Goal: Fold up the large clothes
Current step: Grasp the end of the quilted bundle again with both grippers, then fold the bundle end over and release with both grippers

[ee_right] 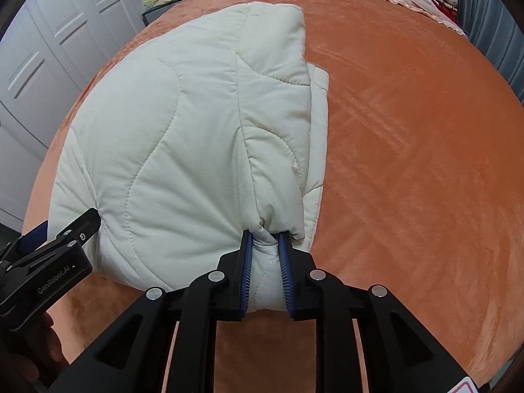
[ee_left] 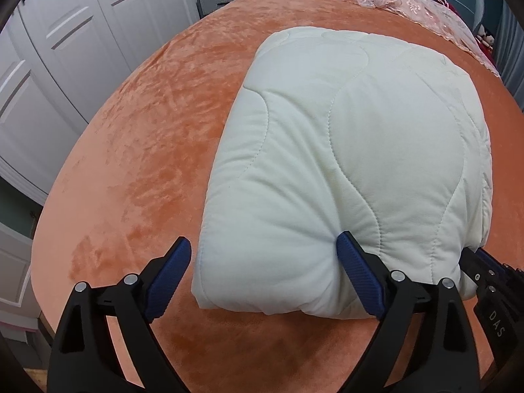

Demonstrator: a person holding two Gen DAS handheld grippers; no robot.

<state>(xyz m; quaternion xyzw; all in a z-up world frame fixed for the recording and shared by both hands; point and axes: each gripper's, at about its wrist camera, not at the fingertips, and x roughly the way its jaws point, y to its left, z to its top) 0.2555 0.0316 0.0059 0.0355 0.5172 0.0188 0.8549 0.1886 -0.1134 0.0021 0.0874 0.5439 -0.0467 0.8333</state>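
Already thick, folded cream quilt [ee_left: 353,150]

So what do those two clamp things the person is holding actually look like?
Both the left gripper and right gripper are matte black plastic frames with triangular cut-outs and round silver pivot bolts. Their jaws carry ribbed blue rubber pads. White lettering marks their sides: "GenRobot.AI" on the left one, "DAS" on the right one.

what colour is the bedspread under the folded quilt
Orange bedspread, with a velvety sheen; clearest in the right wrist view.
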